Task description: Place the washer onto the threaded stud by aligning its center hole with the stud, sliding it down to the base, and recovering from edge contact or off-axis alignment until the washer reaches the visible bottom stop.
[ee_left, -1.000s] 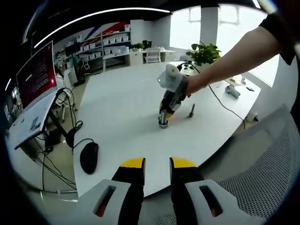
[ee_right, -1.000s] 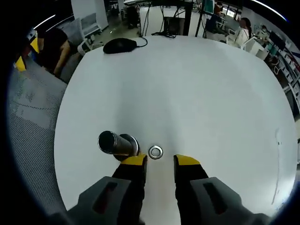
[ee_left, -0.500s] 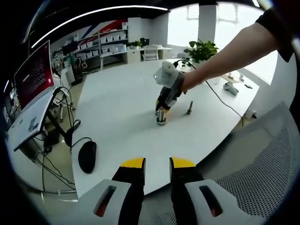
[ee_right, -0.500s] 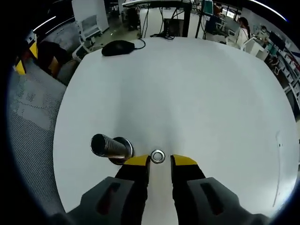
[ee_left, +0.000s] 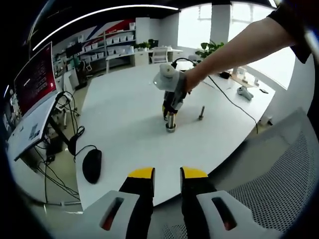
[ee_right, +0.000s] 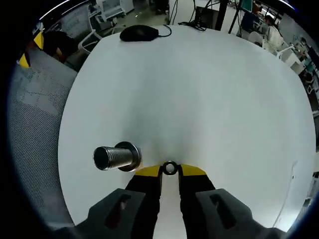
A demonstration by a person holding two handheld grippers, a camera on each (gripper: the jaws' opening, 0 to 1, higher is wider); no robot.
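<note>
- The left gripper (ee_left: 166, 175) hangs off the white desk (ee_left: 124, 119), jaws narrowly apart, holding nothing, unchanged.
- The threaded stud (ee_right: 113, 157) stands upright on the desk.
- The right gripper (ee_right: 169, 172) has closed in; its jaws now grip the washer (ee_right: 170, 168) beside the stud.

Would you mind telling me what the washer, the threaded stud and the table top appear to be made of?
The washer looks like bright plated steel: a shiny silver ring with highlights. The threaded stud looks like grey metal, duller, with fine thread ridges along its shaft. The table top seems a matte white laminate, smooth with only soft glare; its core cannot be told.
</note>
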